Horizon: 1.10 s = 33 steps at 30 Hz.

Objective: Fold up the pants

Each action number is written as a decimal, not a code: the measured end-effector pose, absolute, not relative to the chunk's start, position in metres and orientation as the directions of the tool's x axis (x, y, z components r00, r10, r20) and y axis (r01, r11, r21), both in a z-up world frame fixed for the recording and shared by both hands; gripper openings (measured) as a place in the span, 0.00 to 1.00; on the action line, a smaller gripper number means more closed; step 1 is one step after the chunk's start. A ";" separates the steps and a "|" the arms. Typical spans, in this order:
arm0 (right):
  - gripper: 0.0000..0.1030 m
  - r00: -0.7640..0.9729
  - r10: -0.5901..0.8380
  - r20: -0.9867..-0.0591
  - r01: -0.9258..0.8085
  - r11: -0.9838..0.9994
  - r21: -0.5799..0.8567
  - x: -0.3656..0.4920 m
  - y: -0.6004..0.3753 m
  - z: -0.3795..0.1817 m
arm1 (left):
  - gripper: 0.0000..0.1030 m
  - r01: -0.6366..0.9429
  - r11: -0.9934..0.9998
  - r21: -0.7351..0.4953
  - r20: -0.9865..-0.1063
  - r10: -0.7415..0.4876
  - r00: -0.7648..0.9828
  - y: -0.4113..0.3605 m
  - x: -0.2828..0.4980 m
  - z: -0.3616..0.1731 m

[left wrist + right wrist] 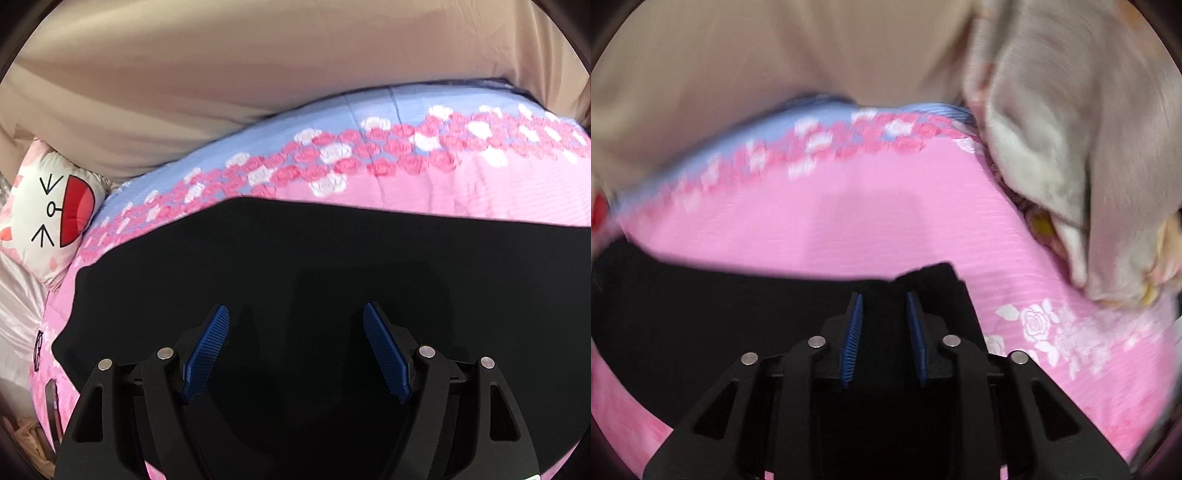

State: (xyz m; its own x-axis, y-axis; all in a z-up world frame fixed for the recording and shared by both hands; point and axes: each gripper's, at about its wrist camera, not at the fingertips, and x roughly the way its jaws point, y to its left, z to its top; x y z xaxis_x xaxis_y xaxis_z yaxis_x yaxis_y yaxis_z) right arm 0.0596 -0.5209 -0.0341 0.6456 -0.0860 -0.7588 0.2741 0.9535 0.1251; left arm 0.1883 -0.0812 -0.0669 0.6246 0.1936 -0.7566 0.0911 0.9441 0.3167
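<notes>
The black pants point(332, 251) lie flat on a pink flowered quilt point(498, 192). In the left wrist view my left gripper point(295, 321) is open, its blue pads point(207, 350) spread wide just above the black cloth, holding nothing. In the right wrist view the pants point(701, 314) fill the lower left, and a raised fold or corner of them point(934, 280) stands up at my right gripper point(884, 310). Its blue pads point(853, 332) stand close together with a narrow gap; black cloth lies between and behind them, and I cannot tell if they pinch it.
A beige curtain point(221, 74) hangs behind the bed. A white cat-face cushion point(55, 210) lies at the left edge. A heap of pale grey-white bedding point(1071, 147) lies at the right on the quilt point(849, 221).
</notes>
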 end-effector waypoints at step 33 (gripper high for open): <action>0.73 0.667 -0.252 -0.701 0.439 0.893 0.096 -0.063 -0.477 0.002 | 0.83 0.145 0.973 0.181 -0.664 0.013 0.748 -0.062 0.085 -0.008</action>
